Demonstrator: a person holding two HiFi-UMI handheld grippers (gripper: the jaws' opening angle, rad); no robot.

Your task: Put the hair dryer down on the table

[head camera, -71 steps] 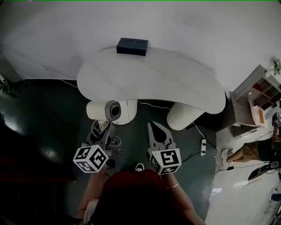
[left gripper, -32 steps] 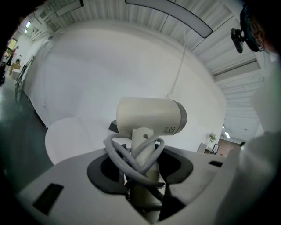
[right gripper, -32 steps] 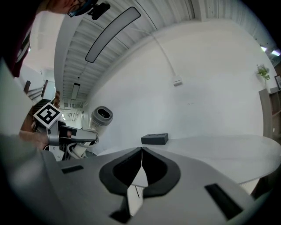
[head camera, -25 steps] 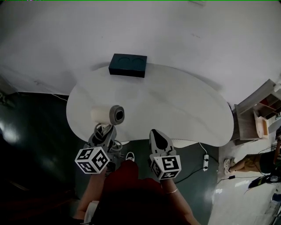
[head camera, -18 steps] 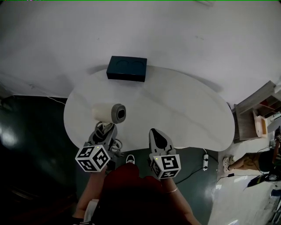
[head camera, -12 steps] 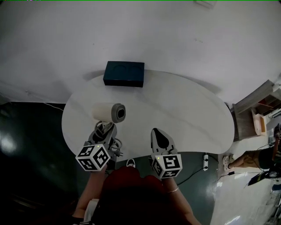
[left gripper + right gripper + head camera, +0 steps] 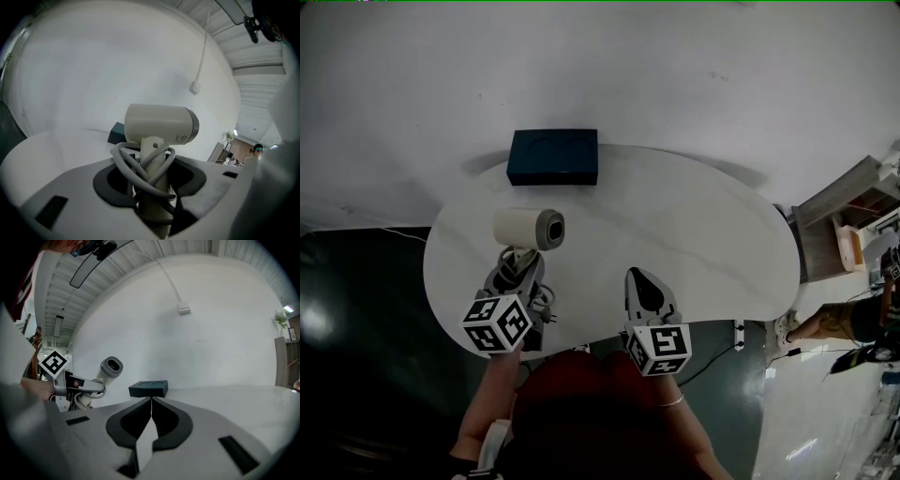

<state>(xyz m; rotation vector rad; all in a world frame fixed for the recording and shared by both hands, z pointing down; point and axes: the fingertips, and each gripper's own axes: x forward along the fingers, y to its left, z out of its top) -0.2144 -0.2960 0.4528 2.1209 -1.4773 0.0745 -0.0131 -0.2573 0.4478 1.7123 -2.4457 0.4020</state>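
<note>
Head view: the left tool grips a cream hair dryer by its handle, over the left part of a white desk. A dark box sits at the far edge.

Left gripper view: the jaws clamp the handle, which is wrapped in grey cord.

Right gripper view: the right tool has its jaws pressed together, empty.

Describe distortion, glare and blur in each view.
Head view: the lens bends the table edge, glare on the dark floor at left. Left gripper view: dark corners, hair dryer sharp, right edge blurred. Right gripper view: dark corners, blurred left edge.
</note>
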